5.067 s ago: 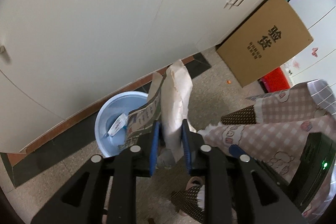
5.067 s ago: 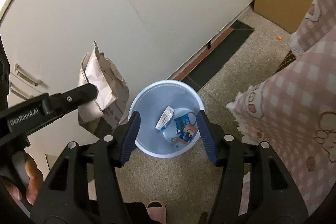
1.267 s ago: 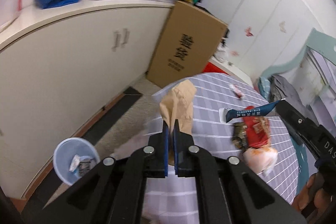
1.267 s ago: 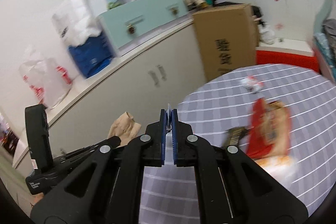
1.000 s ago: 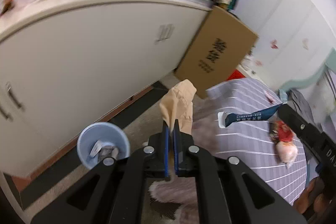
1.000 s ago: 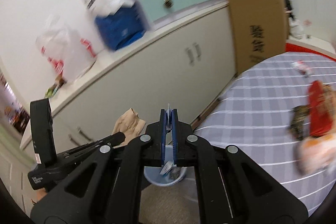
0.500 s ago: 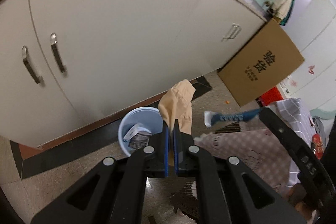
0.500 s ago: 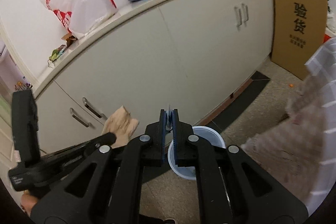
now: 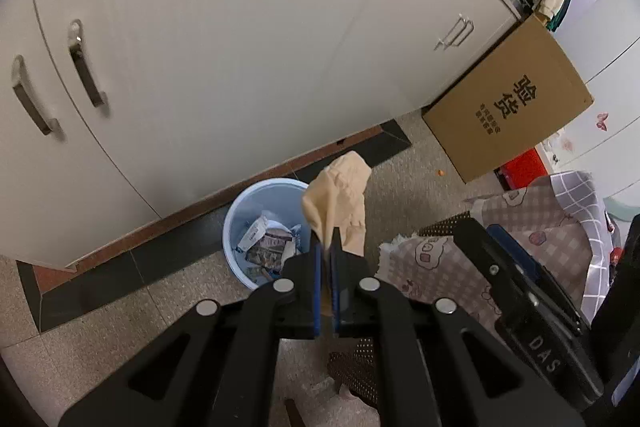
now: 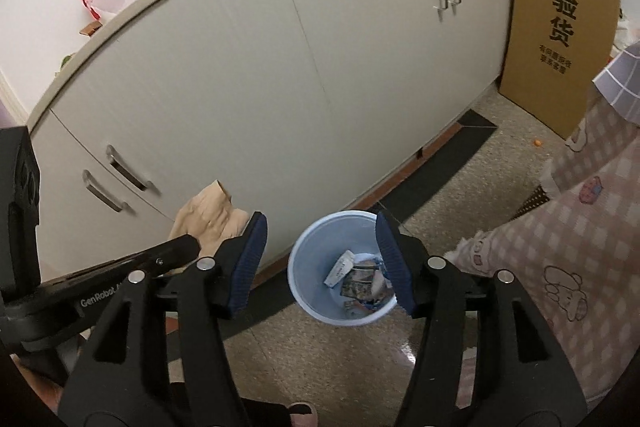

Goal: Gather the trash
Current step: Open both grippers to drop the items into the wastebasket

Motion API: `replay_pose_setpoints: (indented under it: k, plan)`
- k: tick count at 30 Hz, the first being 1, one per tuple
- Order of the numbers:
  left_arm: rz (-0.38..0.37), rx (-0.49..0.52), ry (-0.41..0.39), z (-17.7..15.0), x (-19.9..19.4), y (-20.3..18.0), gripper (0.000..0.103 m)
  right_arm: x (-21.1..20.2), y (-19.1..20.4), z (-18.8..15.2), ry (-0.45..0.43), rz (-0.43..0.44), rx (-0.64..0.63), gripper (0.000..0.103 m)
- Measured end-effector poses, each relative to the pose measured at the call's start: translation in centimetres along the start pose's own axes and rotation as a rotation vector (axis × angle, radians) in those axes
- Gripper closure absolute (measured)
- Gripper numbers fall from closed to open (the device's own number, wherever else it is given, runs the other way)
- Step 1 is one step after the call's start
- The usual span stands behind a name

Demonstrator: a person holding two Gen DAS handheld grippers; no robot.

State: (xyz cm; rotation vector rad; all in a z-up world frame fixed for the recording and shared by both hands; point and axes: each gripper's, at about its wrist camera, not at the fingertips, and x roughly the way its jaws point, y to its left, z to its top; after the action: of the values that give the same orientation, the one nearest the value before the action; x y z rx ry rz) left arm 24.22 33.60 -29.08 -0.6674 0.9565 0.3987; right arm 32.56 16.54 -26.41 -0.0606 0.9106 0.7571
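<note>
A light blue trash bin stands on the floor against the cabinet base, with several wrappers inside; it also shows in the right wrist view. My left gripper is shut on a crumpled tan paper wad, held above and just right of the bin. The wad also shows in the right wrist view, left of the bin. My right gripper is open and empty, directly above the bin.
Cream cabinets with metal handles run behind the bin. A brown cardboard box leans at the right. A table with a pink checked cloth hangs at the right. The floor is speckled stone.
My right gripper has opened and the blue wrapper it held is gone from its jaws. Both grippers have swung from the table down over the bin. The left still holds the wad.
</note>
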Motion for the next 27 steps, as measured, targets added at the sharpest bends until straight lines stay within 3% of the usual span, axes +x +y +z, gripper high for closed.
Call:
replay_pose_setpoints:
  k: [17, 19, 20, 21, 27]
  plan:
    - [0.047, 0.053, 0.107, 1.1, 7.0, -2.9, 0.097, 0.9, -3.5, -1.4, -0.011, -0.091, 0.006, 0.039]
    - [0.051, 0.046, 0.106, 1.6, 7.3, -3.1, 0.082, 0.9, -4.1, -1.4, -0.01, -0.09, 0.023, 0.039]
    - [0.052, 0.041, 0.109, 1.7, 7.4, -3.2, 0.057, 0.9, -4.3, -1.3, -0.009, -0.091, 0.03, 0.039]
    - [0.057, 0.035, 0.101, 1.9, 7.3, -3.2, 0.045, 0.8, -4.4, -1.4, -0.009, -0.092, 0.033, 0.039]
    - [0.056, 0.018, 0.072, 1.6, 5.8, -3.2, 0.044, 0.0, -4.7, -1.2, -0.012, -0.083, 0.049, 0.039]
